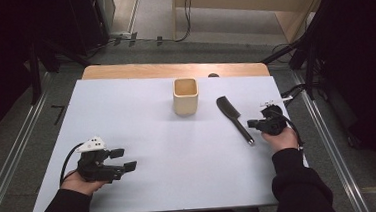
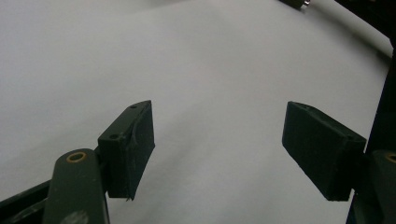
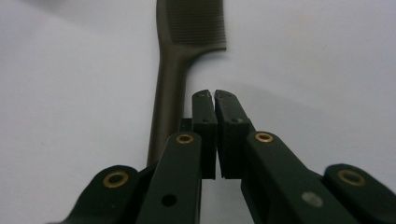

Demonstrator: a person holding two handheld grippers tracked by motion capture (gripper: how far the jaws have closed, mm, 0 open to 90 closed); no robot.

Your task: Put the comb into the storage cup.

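one unmarked black comb [image 1: 234,118] beside closed right gripper [image 1: 253,124]

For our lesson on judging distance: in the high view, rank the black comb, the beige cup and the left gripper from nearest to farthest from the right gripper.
1. Black comb: just left of the right gripper, lying flat.
2. Beige cup: farther left, toward the table's far edge.
3. Left gripper: across the table, near side.

Cup in the middle, comb off to its right

Cup [image 1: 185,96] sits mid-back on the surface [image 1: 154,148]; comb [image 1: 233,117] lies just right of it, handle toward the near edge. Right tongs [image 1: 254,124] beside the handle, left tongs [image 1: 122,159] well apart at near-left.
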